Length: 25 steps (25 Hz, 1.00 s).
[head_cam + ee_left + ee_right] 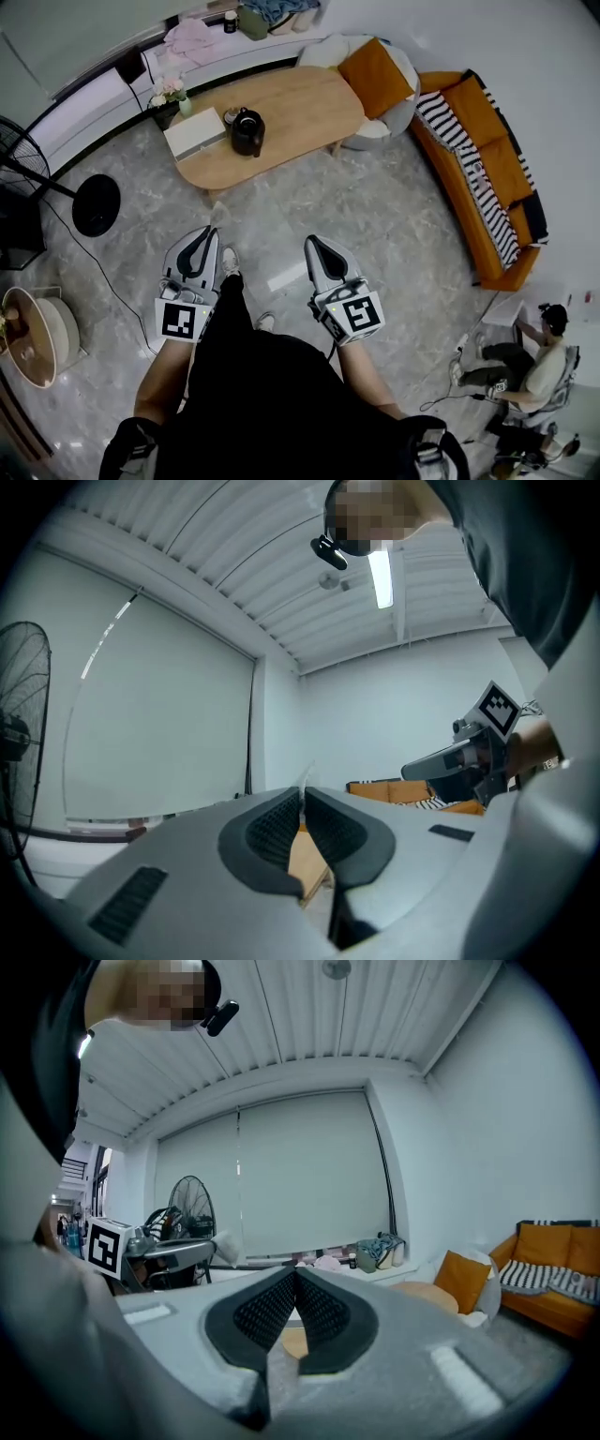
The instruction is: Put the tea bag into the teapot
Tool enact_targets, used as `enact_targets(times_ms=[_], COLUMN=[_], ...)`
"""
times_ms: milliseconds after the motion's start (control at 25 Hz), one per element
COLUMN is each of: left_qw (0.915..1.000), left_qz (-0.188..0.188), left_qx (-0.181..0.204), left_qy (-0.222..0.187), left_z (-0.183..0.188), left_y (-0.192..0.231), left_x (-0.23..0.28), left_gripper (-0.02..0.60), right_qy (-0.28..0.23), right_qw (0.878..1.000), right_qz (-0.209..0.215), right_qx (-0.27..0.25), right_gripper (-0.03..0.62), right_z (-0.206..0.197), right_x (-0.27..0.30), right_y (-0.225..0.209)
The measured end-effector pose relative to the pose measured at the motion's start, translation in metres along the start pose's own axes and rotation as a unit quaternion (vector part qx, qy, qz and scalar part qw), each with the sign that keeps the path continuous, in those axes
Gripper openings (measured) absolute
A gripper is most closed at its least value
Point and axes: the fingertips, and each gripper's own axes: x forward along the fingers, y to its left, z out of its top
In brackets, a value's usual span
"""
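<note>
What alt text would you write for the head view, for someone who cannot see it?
Seen from above, a standing person holds the left hand-held gripper and the right hand-held gripper, both shut, over a grey floor. Ahead stands a wooden table with a black teapot and a white box; an orange sofa is at right.

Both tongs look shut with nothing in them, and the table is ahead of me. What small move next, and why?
Probably step closer to the wooden table, toward the black teapot. The left tongs and right tongs are shut, empty and over the floor short of it, and no tea bag can be made out from here.
</note>
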Motion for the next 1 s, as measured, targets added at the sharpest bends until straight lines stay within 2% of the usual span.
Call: enact_targets(times_ms=[240,360,480,760,1000], left_qw=[0.9997,0.9995,0.9992,0.9983,0.9985], left_qz=[-0.008,-0.013,-0.017,-0.023,-0.025], left_qx=[-0.004,-0.01,-0.02,-0.041,-0.039], left_qy=[0.021,0.025,0.028,0.035,0.031], left_z=[-0.004,-0.004,-0.006,-0.017,-0.017], left_y=[0.063,0.094,0.118,0.153,0.166], left_x=[0.076,0.105,0.128,0.153,0.183], left_gripper=[0.021,0.021,0.021,0.021,0.021], right_qy=[0.02,0.015,0.053,0.064,0.055], right_qw=[1.0,1.0,0.998,0.997,0.998], right_qz=[-0.004,-0.009,-0.029,-0.029,-0.017], right_qx=[0.009,0.012,0.019,0.018,0.016], right_gripper=[0.005,0.005,0.005,0.005,0.005], right_z=[0.016,0.029,0.024,0.028,0.035], right_x=[0.095,0.138,0.167,0.221,0.246], right_y=[-0.042,-0.056,-0.071,-0.079,-0.094])
